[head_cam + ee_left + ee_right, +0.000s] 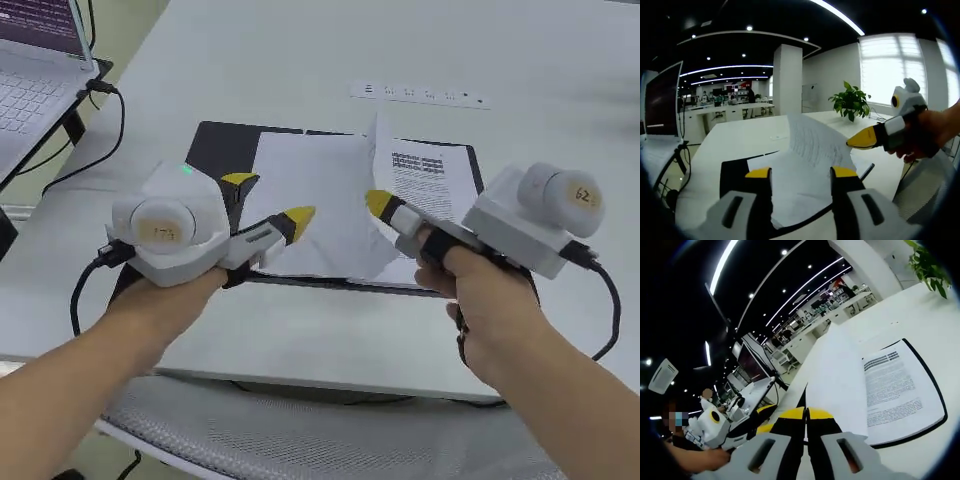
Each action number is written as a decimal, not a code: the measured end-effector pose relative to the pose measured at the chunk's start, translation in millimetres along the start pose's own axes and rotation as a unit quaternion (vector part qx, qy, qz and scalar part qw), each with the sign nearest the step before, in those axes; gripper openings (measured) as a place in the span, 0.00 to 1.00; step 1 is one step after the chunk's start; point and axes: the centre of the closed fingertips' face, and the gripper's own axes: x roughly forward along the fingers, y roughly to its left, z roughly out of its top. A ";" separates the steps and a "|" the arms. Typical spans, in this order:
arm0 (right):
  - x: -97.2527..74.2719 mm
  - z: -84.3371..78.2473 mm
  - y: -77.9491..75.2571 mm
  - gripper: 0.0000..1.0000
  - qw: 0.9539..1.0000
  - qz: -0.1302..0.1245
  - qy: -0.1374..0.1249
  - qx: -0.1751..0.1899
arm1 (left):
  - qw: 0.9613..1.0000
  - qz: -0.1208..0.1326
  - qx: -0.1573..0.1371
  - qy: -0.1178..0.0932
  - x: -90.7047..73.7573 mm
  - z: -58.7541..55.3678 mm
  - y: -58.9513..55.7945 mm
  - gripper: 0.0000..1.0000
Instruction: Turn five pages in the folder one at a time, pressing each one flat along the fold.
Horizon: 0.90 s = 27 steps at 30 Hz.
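Observation:
A black folder lies open on the white table, with a printed page flat on its right side. One white page is lifted and arched over the middle. My right gripper is shut on that page's lower edge; in the right gripper view the jaws pinch the sheet, which rises in front of them. My left gripper stands open just left of the lifted page, above the folder's left half. In the left gripper view its yellow tips frame the curved page, with the right gripper beyond.
A laptop on a stand sits at the far left with cables trailing onto the table. A white power strip lies behind the folder. A mesh chair seat is below the table's near edge. A potted plant stands far off.

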 end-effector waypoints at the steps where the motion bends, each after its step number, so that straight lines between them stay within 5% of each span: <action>1: 2.9 -1.8 2.9 0.00 1.000 0.002 0.002 -0.001 | 1.000 0.002 0.002 0.001 -2.4 -0.7 3.0 0.46; 15: 42.9 -33.6 32.9 0.00 0.998 0.024 0.048 -0.023 | 0.999 0.047 0.000 0.011 -39.2 -10.9 43.6 0.45; 27: 80.5 -66.3 32.6 0.00 0.993 0.013 0.105 -0.058 | 0.999 0.049 -0.007 0.022 -47.9 -19.8 51.8 0.44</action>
